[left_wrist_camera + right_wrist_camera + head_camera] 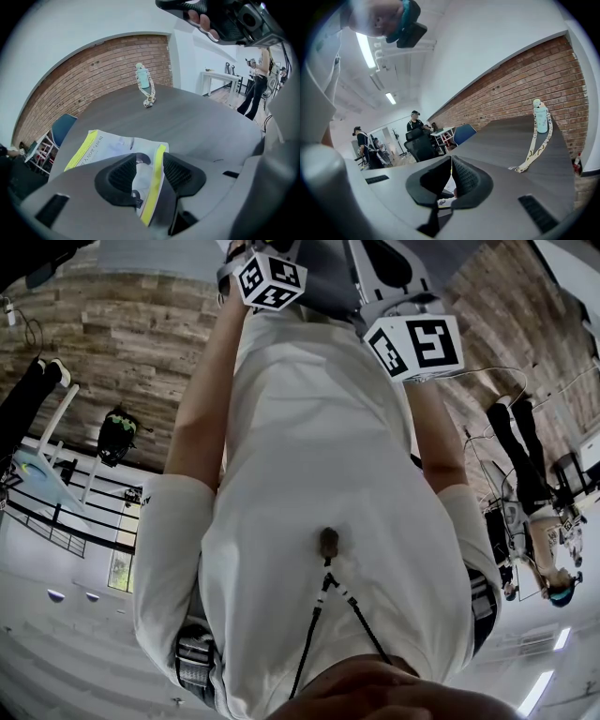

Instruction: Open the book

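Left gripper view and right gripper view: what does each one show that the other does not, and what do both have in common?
Only the left gripper view: the book's pale cover face, reaching between the left gripper's open jaws. Only the right gripper view: ceiling lights, a black office chair, and the right gripper's jaws closed on a thin sheet edge of the book. Both: the dark table, the bottle with its lanyard, the brick wall.

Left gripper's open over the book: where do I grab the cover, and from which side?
Grip the cover's yellow-striped edge, which stands raised between the left gripper's open jaws. Come from the near side, jaws straddling the thin sheet; the rest of the book lies flat.
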{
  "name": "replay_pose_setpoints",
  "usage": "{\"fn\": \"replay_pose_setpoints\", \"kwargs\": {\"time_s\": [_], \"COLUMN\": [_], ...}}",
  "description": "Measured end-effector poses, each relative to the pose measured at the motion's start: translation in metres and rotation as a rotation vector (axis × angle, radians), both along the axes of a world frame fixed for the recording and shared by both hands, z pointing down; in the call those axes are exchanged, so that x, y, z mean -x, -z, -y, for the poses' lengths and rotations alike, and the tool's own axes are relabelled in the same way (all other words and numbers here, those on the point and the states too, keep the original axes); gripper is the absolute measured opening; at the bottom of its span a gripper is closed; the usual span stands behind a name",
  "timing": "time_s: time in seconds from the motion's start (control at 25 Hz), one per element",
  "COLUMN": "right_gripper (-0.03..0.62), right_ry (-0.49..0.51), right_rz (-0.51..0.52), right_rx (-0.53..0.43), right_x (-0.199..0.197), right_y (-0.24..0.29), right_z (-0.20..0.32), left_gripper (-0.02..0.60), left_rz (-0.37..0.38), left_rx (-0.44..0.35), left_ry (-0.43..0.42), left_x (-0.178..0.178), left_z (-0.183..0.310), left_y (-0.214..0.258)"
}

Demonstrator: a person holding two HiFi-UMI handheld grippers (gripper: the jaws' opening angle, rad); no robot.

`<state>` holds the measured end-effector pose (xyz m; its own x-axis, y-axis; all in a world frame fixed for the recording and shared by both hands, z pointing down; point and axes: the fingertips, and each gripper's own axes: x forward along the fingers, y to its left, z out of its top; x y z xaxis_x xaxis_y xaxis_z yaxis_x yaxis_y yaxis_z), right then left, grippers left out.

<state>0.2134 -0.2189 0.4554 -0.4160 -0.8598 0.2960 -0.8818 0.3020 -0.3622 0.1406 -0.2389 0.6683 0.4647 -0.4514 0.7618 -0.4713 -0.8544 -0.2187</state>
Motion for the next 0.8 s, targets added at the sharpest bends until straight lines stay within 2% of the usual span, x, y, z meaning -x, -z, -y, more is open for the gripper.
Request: {"fn": "replay_pose_setpoints", "kwargs": {"time_s": [0.32,0.68,0.8], "right_gripper": [0.037,0.037,0.037], "right_ry": [0.017,0.025,0.028], "right_rz": [-0.002,-0.009,-0.012], "right_rx": [-0.004,-0.012,-0.013], "right_x": [0.007,0.013,0.014], "right_y": [-0.001,-0.003,-0.004], "right_z": [0.0,-0.009,-0.011], "left_gripper": [0.17,0.087,0.08], "left_rz": [0.002,0.001,0.01], "left_rx": [-0.014,-0.011,-0.001], "left_ry": [0.042,0.078,0.094], "left_x": [0.01,0.013,0.013], "left_z": [0.005,-0.002,-0.002], "left_y": [0.0,-0.006,-0.01]}}
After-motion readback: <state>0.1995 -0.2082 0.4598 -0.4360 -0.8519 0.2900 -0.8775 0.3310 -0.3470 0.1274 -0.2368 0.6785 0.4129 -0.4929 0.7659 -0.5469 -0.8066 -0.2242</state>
